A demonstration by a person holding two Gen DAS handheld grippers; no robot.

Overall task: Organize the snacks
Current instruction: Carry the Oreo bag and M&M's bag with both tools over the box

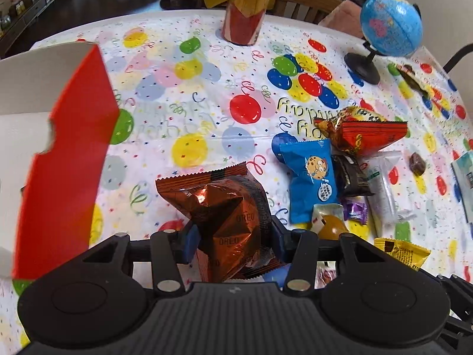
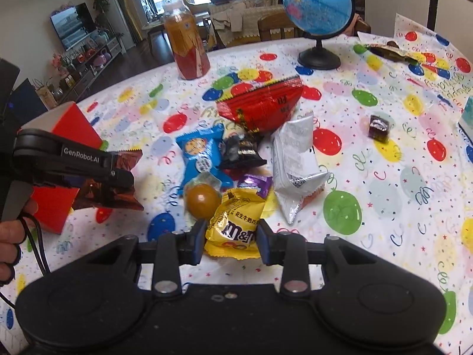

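Snacks lie in a loose heap on the table (image 2: 384, 195), which wears a white cloth printed with coloured balloons. Two have been lifted out of it. The left gripper (image 1: 233, 244) has its jaws closed on a copper-brown Oreo packet (image 1: 224, 213), the blue pads pressing its crumpled sides so that the packet hangs clear of the cloth. The right gripper (image 2: 230, 241) has its jaws clamped narrowly on a yellow M&M's bag (image 2: 236, 222), gripped near its lower edge.

Just beyond the yellow bag, in the right wrist view, sit a round amber sweet in a clear wrapper (image 2: 202, 199), a small purple candy (image 2: 254, 183), a blue cookie packet (image 2: 201, 153), a black packet (image 2: 241, 152) and a silver-white pouch (image 2: 295, 165) lying tilted. A red foil bag (image 2: 260, 103) rests at the far side of the heap. A small dark wrapped sweet (image 2: 380, 127) lies apart to the right.

A red box with a white inside (image 1: 62, 136) stands at the left, near the left gripper, its flap open. In the right wrist view a hand (image 2: 11, 236) shows at the left edge, holding the left gripper's handle.

Farther back on the table stand an orange drink bottle (image 2: 186, 47) and a blue globe on a black stand (image 2: 317, 6).
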